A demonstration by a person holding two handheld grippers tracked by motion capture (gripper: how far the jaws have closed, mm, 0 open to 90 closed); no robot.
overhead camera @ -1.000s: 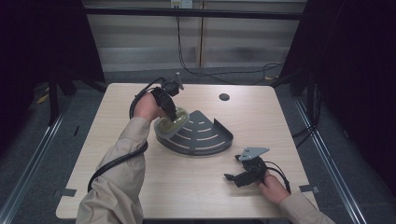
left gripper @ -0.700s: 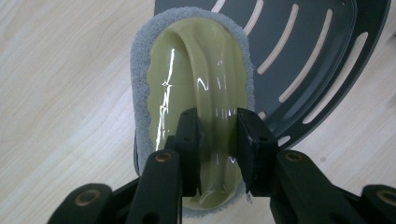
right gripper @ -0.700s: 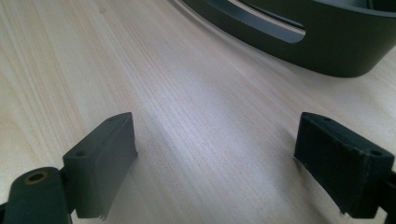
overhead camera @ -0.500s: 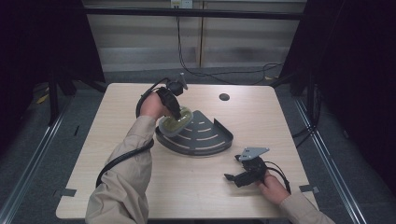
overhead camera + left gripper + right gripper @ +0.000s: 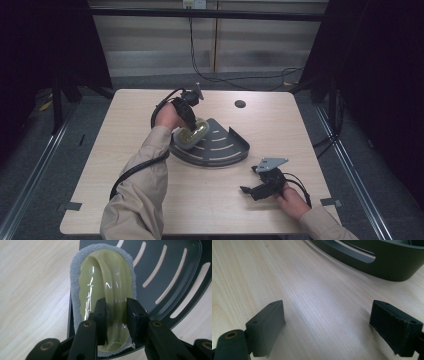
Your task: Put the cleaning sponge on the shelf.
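Observation:
A dark grey quarter-round tray (image 5: 222,150) with slots lies at the middle of the table. A scrubbing pad (image 5: 191,133) with a glossy yellow-green grip and a grey sponge rim sits at the tray's left corner. My left gripper (image 5: 192,120) points down on it, shut on the raised ridge of the grip. The left gripper view shows the pad (image 5: 100,277) between the jaws of that gripper (image 5: 117,312), lying over the tray's (image 5: 175,270) left edge. My right gripper (image 5: 248,190) rests open near the table's front right, nothing between its jaws (image 5: 327,322), facing the tray's outer wall (image 5: 372,262).
A small black round disc (image 5: 240,104) lies on the table at the back right of the tray. The left gripper's cable (image 5: 135,170) trails along the sleeve to the front left. Light wood table (image 5: 125,130) spreads around the tray.
My left gripper has come down and a little to the right with the scrubbing pad, now low on the tray's left corner. The right gripper has stayed where it was.

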